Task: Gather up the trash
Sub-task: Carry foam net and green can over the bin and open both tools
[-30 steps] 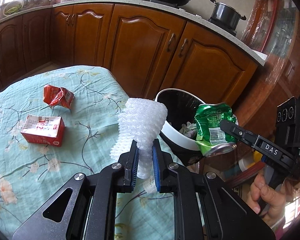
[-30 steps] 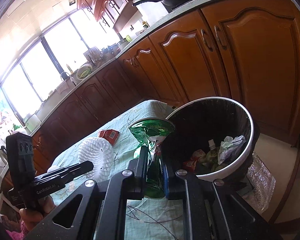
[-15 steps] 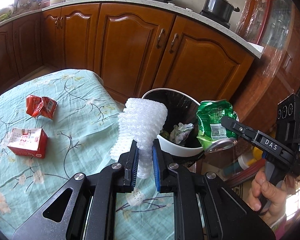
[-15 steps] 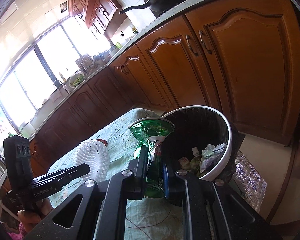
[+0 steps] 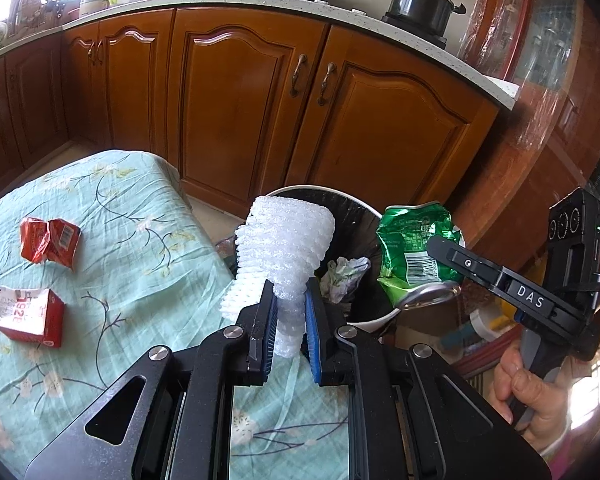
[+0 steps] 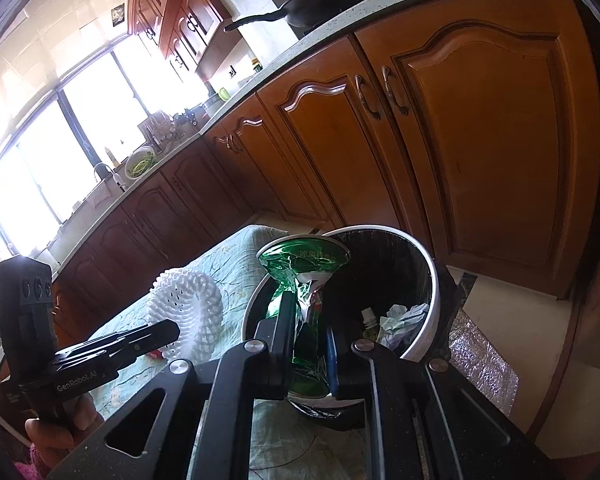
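Note:
My left gripper [image 5: 288, 312] is shut on a white foam net sleeve [image 5: 284, 248], held above the table edge beside the trash bin [image 5: 364, 208]. My right gripper [image 6: 310, 336] is shut on a crushed green can [image 6: 304, 264], held over the near rim of the bin [image 6: 428, 316]. The can also shows in the left wrist view [image 5: 412, 248], and the sleeve in the right wrist view [image 6: 188, 308]. The bin has a white rim, a black liner and crumpled paper inside. A torn red wrapper [image 5: 50, 238] and a red-and-white carton [image 5: 28, 316] lie on the table.
The table has a light green floral cloth [image 5: 112, 264]. Wooden kitchen cabinets [image 5: 228, 96] stand behind the bin, with a pot [image 5: 420, 0] and a wok on the counter. A foil sheet [image 6: 480, 364] lies on the floor by the bin.
Both grippers have moved toward the bin with their loads. The can now hangs over the bin's rim and the sleeve is closer to the bin.

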Tool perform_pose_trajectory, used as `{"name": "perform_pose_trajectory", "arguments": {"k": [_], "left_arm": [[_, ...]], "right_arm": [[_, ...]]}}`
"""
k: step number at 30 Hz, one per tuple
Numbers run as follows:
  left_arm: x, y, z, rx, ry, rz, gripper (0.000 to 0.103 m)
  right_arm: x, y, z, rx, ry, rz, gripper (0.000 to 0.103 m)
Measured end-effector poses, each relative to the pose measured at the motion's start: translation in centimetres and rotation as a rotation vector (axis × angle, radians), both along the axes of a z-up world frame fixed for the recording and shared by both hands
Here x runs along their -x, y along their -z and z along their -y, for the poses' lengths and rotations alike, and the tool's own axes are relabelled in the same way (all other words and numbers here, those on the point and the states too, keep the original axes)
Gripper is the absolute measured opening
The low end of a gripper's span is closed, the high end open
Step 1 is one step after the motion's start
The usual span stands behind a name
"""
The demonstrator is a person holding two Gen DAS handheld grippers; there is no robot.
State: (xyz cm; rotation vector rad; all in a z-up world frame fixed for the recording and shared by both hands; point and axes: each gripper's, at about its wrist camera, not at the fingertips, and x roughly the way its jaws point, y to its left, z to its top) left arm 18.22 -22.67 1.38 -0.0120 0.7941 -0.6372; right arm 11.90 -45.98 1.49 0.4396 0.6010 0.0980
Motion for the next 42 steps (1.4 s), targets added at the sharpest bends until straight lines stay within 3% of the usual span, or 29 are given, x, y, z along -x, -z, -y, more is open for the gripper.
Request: {"name": "perform_pose_trajectory", "arguments": {"k": [14,33,37,39,42], "left_arm": [[-2.8,0.9,3.5,-0.001,0.051,-0.042,0.012],[-4.3,3.2,6.3,-0.039,0.083,-0.087,0.013],[-4.5,3.4,6.5,-0.046,0.083,-0.095,0.016],[-4.5,3.4,6.6,-0.047,0.083,-0.101,0.022],[-4.4,3.3,6.5,-0.054,0.07,-0.098,0.045]], "right_arm": [[-2.3,0.7,-0.1,0.108,0.024,-0.038,0.013],[-5.0,3.0,0.4,0.145,0.014,-0.14,0.013],[-5.4,3.1,0.8,0.126,0.018,-0.148,0.018],[-5.4,3.2,1.1,0.111,0.026,-0.151,0.025],[-5.1,2.9,1.3,0.098,0.038,-0.139,0.037]]}}
